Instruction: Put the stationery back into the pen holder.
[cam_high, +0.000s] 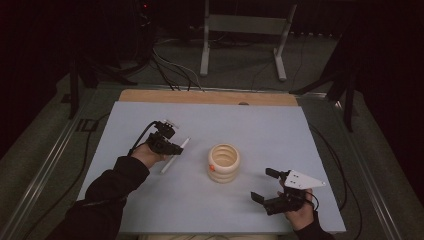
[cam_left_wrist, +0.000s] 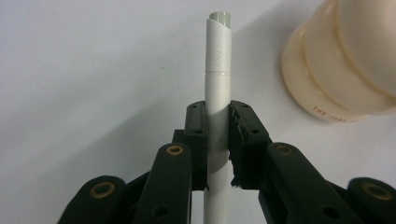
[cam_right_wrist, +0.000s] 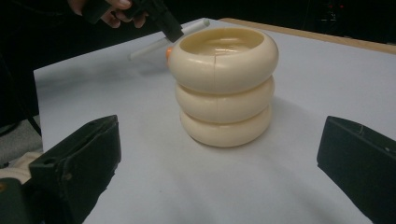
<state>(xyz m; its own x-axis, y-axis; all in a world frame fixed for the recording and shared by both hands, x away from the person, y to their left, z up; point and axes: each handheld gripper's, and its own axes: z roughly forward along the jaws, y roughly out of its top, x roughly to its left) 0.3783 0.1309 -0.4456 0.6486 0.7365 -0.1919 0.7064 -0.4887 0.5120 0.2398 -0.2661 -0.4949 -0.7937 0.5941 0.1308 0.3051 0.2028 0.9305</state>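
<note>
My left hand-held gripper (cam_left_wrist: 218, 135) is clamped on the white pen (cam_left_wrist: 218, 79) near its middle, toward the tabletop's (cam_high: 280, 130) left edge; it looks light, stiff and slick, so a mid-barrel hold suits it. My right hand-held gripper (cam_high: 269, 185) stands wide and empty near the front edge, facing the cream ribbed holder (cam_right_wrist: 224, 84) at the centre.

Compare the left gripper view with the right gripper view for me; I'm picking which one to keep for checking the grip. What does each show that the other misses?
Left gripper view: the left gripper shut on the white pen, pads pressed on its barrel, plus red print low on the holder's side.

Right gripper view: the right gripper open, nothing between its jaws, the holder's open top above three stacked rings, and the table's wooden far edge.

Both: the pen, the cream holder and the pale table top.
</note>
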